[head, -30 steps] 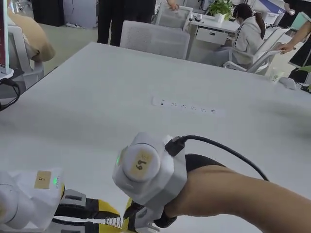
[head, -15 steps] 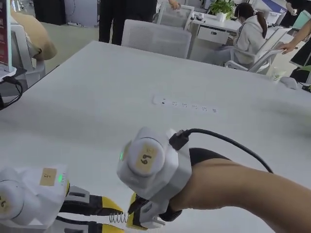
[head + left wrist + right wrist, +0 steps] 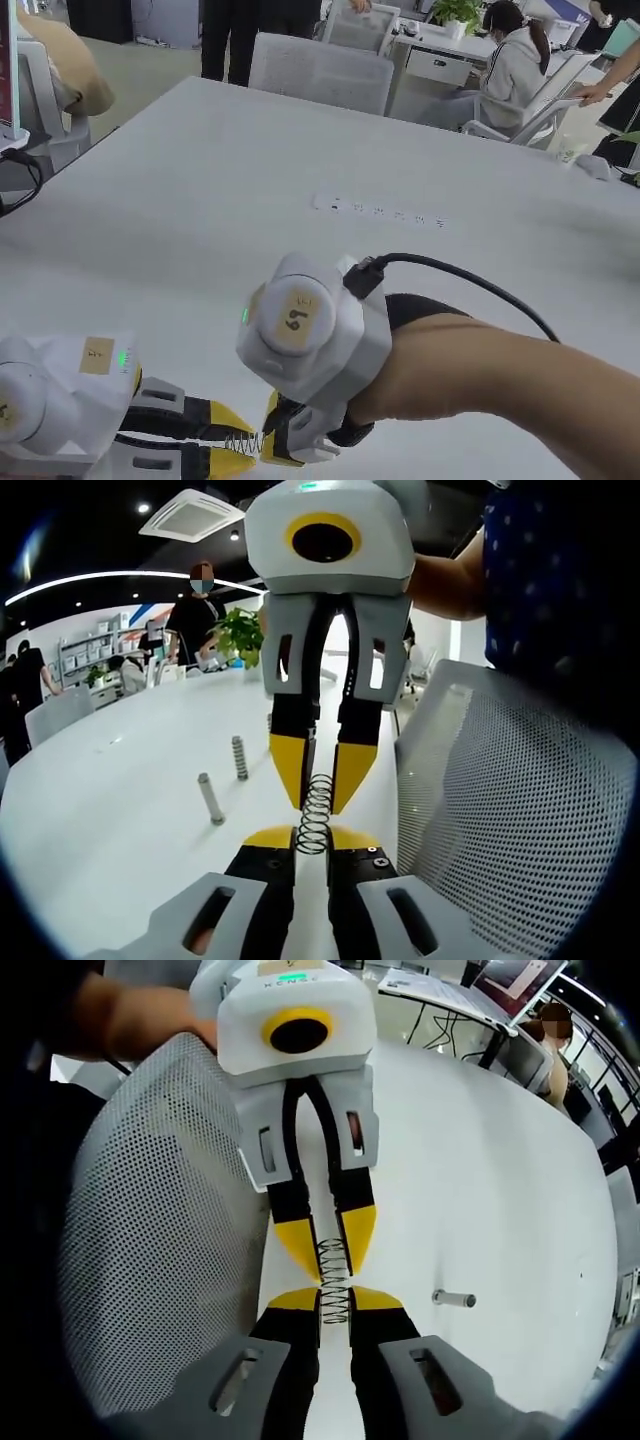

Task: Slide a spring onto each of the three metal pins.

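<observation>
**Head view: one spring pinched between two grippers low over a white table**

The round cap of the right gripper (image 3: 272,440) carries a tan sticker (image 3: 298,320) printed "69". The left gripper (image 3: 222,441) has a tan sticker of its own beside a small green light, but its mark is too small to read. In the right gripper view there is a line of fine print under that light, and it is also unreadable.

Both tools are closed down narrow, yellow tips facing each other, and each nips one end of the same spring (image 3: 243,442). The spring spans the short gap between them, just above the table. In the left gripper view it runs from that gripper's own jaws straight up into the other's.

In that same view, a bare pin (image 3: 210,798) stands upright on the table, off to the side of the jaws. A second pin (image 3: 239,757) stands near it and looks ribbed like a coil. Both are well apart from the held spring.

A black cable (image 3: 450,285) plugs into the right gripper and runs back along the person's forearm.

The table (image 3: 200,200) is wide, matt and white, with a white power strip (image 3: 375,212) set flat in the middle. Grey mesh chairs (image 3: 320,70) stand at the far edge. Beyond is an open office with desks, a green plant (image 3: 455,12), a person seated in a grey hoodie (image 3: 510,65) and others standing.
</observation>
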`<state>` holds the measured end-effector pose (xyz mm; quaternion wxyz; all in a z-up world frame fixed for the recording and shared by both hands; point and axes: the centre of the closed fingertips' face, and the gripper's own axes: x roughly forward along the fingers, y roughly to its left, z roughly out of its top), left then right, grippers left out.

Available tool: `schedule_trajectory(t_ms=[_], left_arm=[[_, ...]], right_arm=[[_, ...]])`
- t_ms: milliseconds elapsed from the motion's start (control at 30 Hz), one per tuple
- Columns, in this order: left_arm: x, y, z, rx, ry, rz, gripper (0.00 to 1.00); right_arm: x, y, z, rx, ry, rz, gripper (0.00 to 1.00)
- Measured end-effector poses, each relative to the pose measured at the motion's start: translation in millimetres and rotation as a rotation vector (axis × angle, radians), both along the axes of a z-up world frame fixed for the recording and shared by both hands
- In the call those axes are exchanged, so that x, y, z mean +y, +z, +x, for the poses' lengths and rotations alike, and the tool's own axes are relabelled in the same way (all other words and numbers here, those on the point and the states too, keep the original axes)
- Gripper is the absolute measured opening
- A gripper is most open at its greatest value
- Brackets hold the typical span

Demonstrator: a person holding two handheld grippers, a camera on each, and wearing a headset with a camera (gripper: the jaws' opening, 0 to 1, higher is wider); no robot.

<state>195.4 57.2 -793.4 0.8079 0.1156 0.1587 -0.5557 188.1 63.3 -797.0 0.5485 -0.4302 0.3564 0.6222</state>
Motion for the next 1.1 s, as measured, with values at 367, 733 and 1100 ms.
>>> schedule_trajectory(t_ms=[367, 733, 1100], left_arm=[[-7.9, 6.3, 0.6, -0.004, -0.021, -0.003, 0.04], [-7.0, 6.8, 3.9, -0.006, -0.008, -0.015, 0.04], [-7.9, 11.7, 1.4, 0.012, -0.030, -0.015, 0.02]], right_arm=[[-6.7, -1.1, 1.5, -0.020, 0.027, -0.048, 0.07], [-9.8, -1.6, 5.7, -0.024, 0.020, -0.049, 0.08], [-10.9, 4.0, 4.7, 0.007, 0.044, -0.013, 0.08]])
